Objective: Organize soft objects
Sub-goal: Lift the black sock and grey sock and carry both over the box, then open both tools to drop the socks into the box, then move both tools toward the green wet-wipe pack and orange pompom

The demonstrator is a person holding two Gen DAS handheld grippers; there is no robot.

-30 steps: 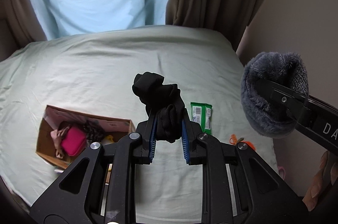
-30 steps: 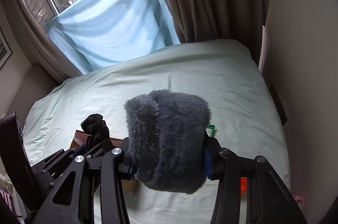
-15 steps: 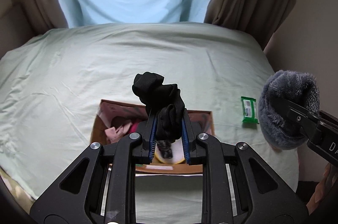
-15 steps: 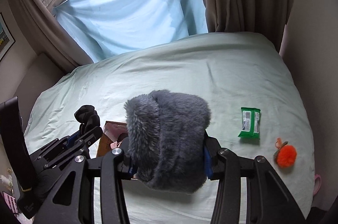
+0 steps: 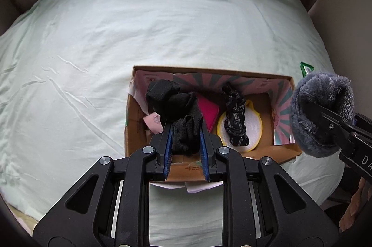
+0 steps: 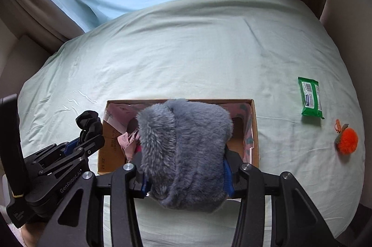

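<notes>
Both grippers are loaded and positioned over the cardboard box point(image 5: 137, 128), which sits on the bed point(image 5: 162, 25) near its front edge; judged from this, each item is about to be dropped in.

Left gripper point(image 5: 186, 142): jaws pinching the lower end of a black sock bundle point(image 5: 173, 102). The knit is thin, matte and limp, knotted or rolled into lumps above the blue pads. It hangs over the left half of the box opening, apparently above the contents.

Right gripper point(image 6: 183, 174): jaws pressed into the sides of a grey plush item point(image 6: 183, 144), thick long-pile faux fur, folded or cupped; its exact type cannot be told. The pile bulges around the pads, so the grip compresses it markedly. It hangs over the near side of the box and hides much of the interior in the right wrist view.

Box: plain corrugated brown outside, printed pink and teal sunburst lining inside. Contents visible: a magenta pouch point(image 5: 209, 112), a patterned black scrunchie point(image 5: 236, 123) lying on a round white pad with yellow trim point(image 5: 253, 128), and pale pink fabric point(image 5: 153, 121).

Still outside, on the bed to the right: a green wipes pack point(image 6: 311, 98) and an orange pom-pom charm point(image 6: 347, 141), well apart from the box.

Bed sheet: pale green, lightly creased.
</notes>
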